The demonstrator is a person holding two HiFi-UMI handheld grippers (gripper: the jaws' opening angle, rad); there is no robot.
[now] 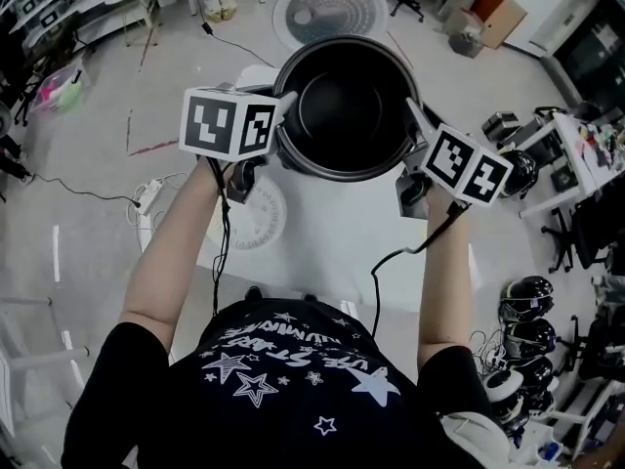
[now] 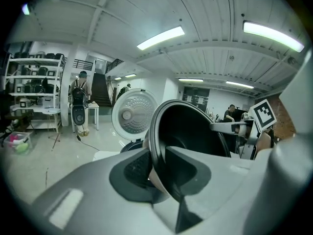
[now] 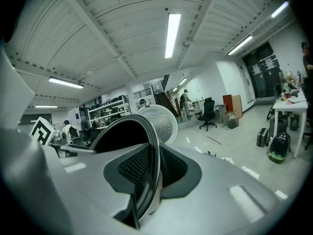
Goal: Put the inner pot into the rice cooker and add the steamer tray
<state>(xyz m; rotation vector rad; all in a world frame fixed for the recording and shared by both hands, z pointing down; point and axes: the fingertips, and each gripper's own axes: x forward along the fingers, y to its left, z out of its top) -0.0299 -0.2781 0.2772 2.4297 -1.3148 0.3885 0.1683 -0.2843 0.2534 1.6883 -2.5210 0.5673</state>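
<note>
Pads [image 2: 131, 166] of the left gripper [image 2: 157, 166] are clamped on the dark rim of the inner pot [image 2: 193, 126], one outside the wall and one inside, with the rim running up between them. The right gripper [image 3: 149, 170] grips the opposite side of the same rim in the same way, its jaws narrow with only the thin pot wall between them. In the head view the pot hangs in the air between the two grippers, mouth up and its black inside bare, each marker cube just outside the rim and a bare forearm [image 1: 171, 262] reaching up to each tool. Below the pot lies a white table [image 1: 332, 237]. A round white perforated steamer tray [image 1: 256, 215] lies flat on it near its left edge, under the left gripper and apart from the pot. Beyond the pot the rice cooker [image 1: 329, 8] stands with its round lid open, its body mostly hidden behind the pot.
</note>
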